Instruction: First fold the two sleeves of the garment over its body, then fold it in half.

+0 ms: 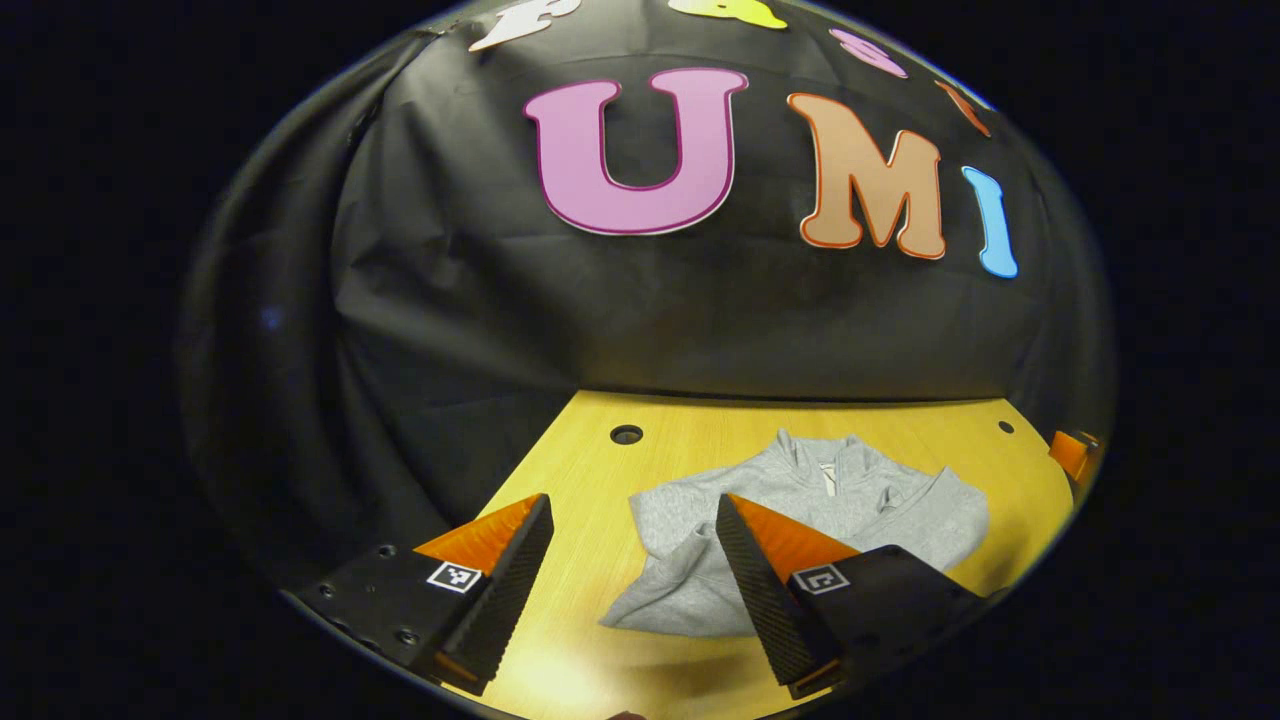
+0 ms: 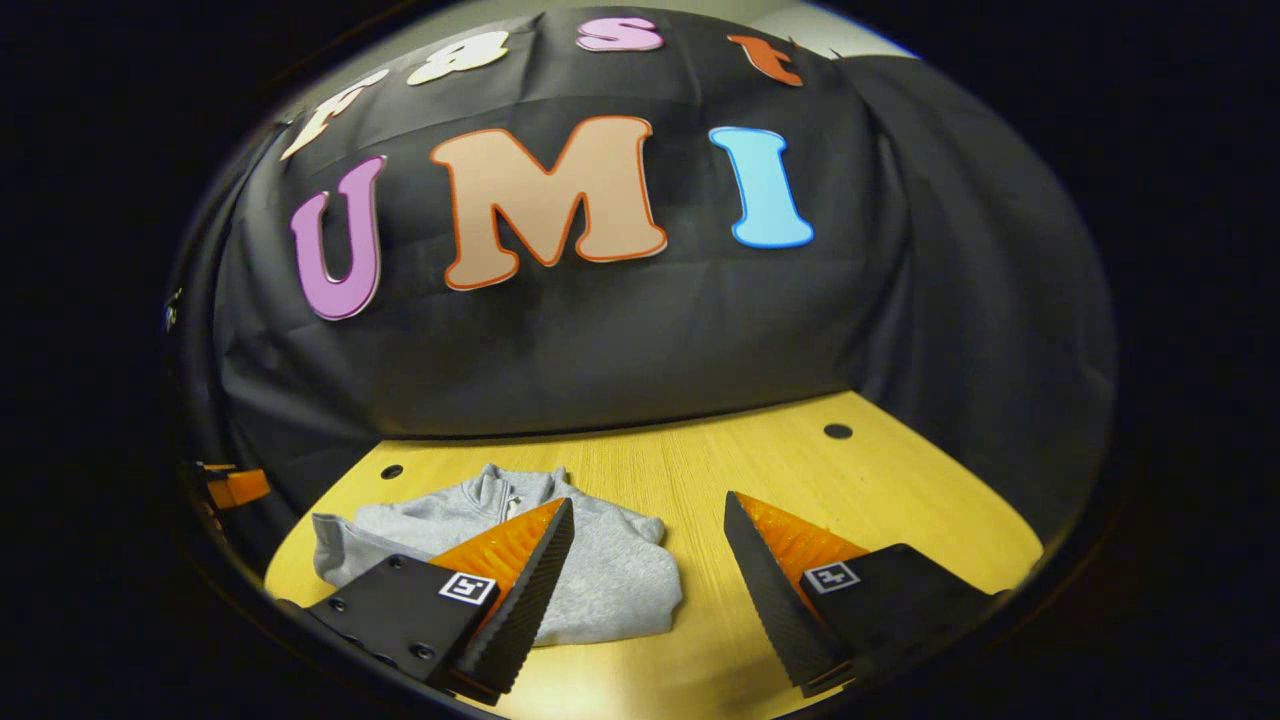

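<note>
Left gripper (image 1: 634, 505) open above table, grey garment (image 1: 860, 500) just ahead, right

A staged recording booth is showing here, not a lived-in room. Creased black cloth (image 2: 620, 340) is hanging as a wall behind and around a pale yellow wooden worktop (image 2: 900, 500), and round drilled holes (image 2: 838, 431) are dotting the worktop's surface. A hard overhead light is glaring on the wood.
</note>
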Motion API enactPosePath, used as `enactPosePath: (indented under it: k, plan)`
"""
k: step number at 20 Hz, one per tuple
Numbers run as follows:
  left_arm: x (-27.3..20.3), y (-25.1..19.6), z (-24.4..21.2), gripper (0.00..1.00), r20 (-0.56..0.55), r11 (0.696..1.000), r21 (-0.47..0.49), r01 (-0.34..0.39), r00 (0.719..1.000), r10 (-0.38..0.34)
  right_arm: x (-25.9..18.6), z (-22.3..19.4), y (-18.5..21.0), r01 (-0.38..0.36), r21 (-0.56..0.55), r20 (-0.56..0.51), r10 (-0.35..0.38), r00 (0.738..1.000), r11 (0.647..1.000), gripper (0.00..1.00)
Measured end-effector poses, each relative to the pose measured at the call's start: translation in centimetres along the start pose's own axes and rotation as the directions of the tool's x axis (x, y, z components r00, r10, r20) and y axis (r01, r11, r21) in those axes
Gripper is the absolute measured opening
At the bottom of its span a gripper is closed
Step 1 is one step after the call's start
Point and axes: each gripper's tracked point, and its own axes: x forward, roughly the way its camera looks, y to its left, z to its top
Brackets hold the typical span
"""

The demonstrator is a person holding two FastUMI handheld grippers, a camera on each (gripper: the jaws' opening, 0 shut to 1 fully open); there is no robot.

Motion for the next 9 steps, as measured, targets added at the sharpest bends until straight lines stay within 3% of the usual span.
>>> enactPosePath:
  k: [4, 9]
  plan:
    - [-2.3, -1.0, -0.1, 0.96, 0.005, 0.999, -0.007, 0.037, 0.999, -0.037, -2.1, 1.8, 1.8, -0.031, -0.087, 0.089, 0.039, 0.995, 0.996, 0.96]
    - [-2.7, -1.3, 1.9, 0.96, 0.077, 0.995, 0.095, 0.029, 0.996, -0.036, -1.9, 0.5, 4.3, -0.088, -0.087, 0.037, 0.092, 0.995, 0.992, 0.96]
